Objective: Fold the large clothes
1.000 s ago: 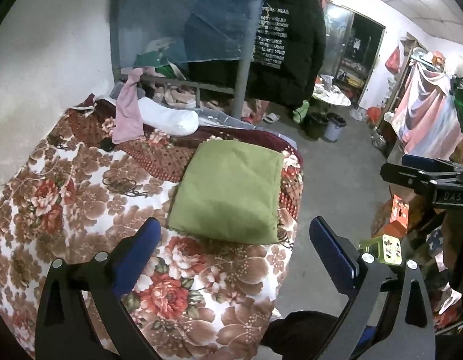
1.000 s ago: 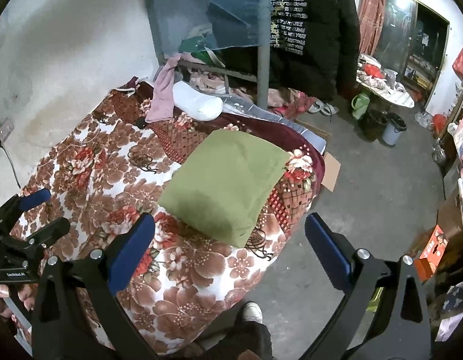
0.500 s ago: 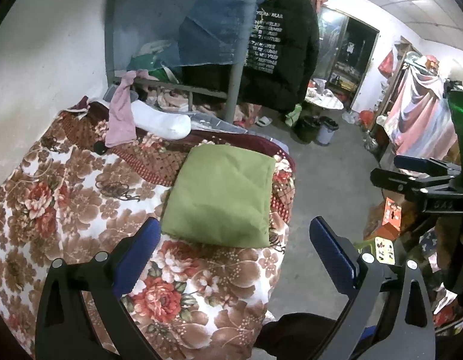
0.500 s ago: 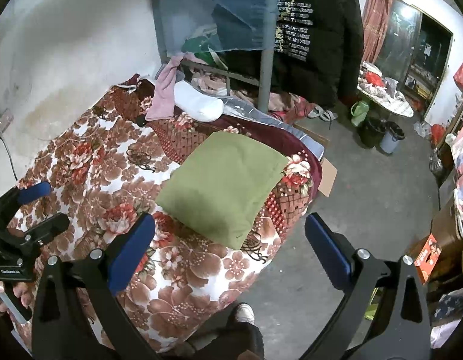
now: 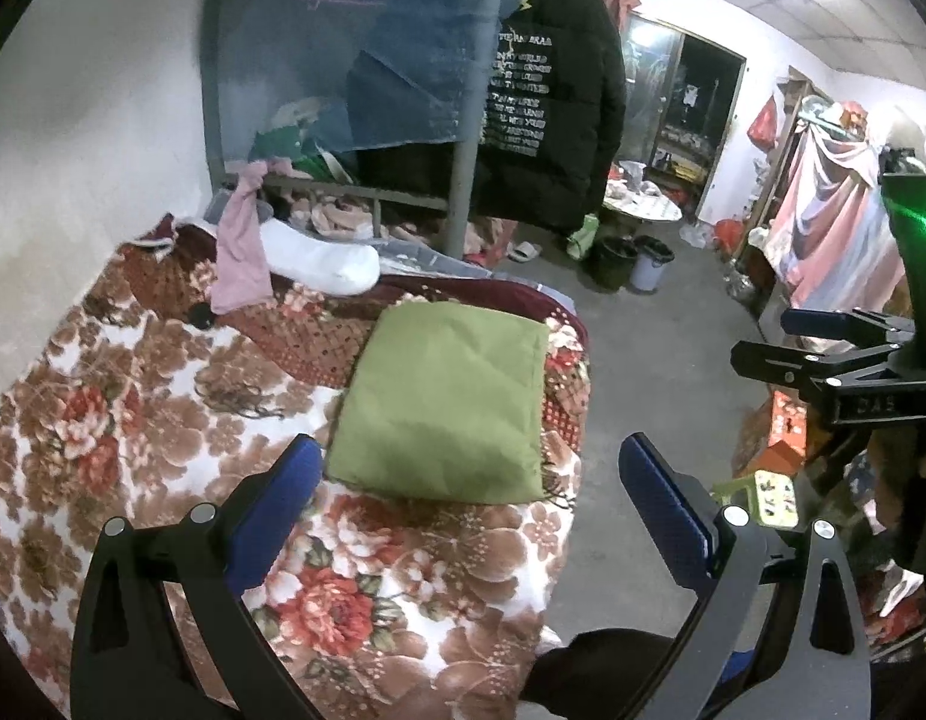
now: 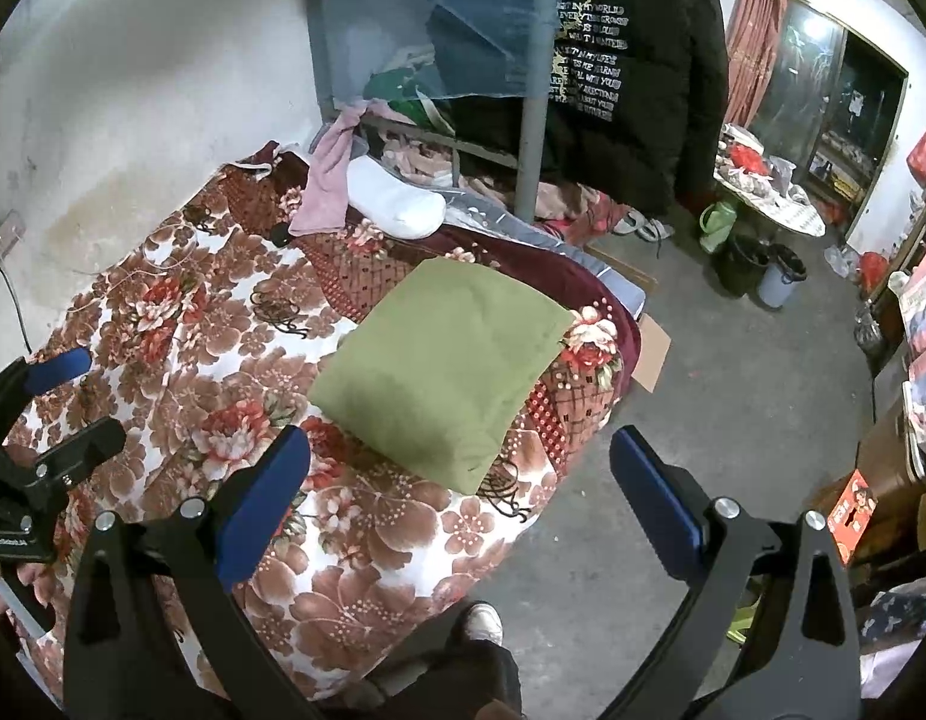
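Folded green garment [image 5: 445,402] on floral bedspread [image 5: 133,396], cluttered concrete-floored room.

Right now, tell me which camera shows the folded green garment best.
The right wrist view: the green garment lies whole and unobstructed on the floral blanket, with its thick folded corner facing the camera. The left wrist view also shows it whole, but flatter, with the gripper's blue pad close by its near corner.

I count one folded green garment [image 5: 445,402] on one floral bed [image 5: 133,396], two tongs, left [image 5: 469,483] and right [image 6: 460,468], one white pillow [image 6: 397,201] at eleven o'clock, two bins [image 6: 757,273] at two o'clock, and one black jacket [image 6: 631,72] hanging.
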Motion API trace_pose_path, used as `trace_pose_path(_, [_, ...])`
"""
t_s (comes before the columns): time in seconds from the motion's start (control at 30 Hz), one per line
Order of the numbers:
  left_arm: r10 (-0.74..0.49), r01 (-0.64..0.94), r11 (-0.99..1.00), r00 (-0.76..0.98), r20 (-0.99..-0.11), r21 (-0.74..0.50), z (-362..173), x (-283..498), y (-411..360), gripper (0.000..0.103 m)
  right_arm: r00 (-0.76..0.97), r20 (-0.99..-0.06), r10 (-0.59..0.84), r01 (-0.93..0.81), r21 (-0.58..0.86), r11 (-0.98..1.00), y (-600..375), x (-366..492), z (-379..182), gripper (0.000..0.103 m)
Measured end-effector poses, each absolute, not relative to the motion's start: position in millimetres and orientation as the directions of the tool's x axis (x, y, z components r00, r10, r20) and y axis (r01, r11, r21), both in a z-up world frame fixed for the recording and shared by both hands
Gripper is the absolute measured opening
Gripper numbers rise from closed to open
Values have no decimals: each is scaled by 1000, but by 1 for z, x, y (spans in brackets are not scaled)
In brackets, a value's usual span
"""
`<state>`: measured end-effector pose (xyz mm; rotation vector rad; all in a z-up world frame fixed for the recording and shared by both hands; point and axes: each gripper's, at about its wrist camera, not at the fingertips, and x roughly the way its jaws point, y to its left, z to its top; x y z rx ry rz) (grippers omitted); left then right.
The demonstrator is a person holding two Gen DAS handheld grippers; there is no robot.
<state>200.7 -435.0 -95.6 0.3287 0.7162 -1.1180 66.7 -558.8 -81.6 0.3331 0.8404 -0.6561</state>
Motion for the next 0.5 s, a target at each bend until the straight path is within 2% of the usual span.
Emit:
trace_pose_path(0.13, [-702,906,417,270,-659,-74,-90,196,-438,98,498,-783,-371,655,60,753,-565,66,-86,98])
trace_pose_path(0.5, [-688,901,424,255,-679,-91,-88,199,-440,98,479,-796,-370,653,41,756,-569,70,-92,98])
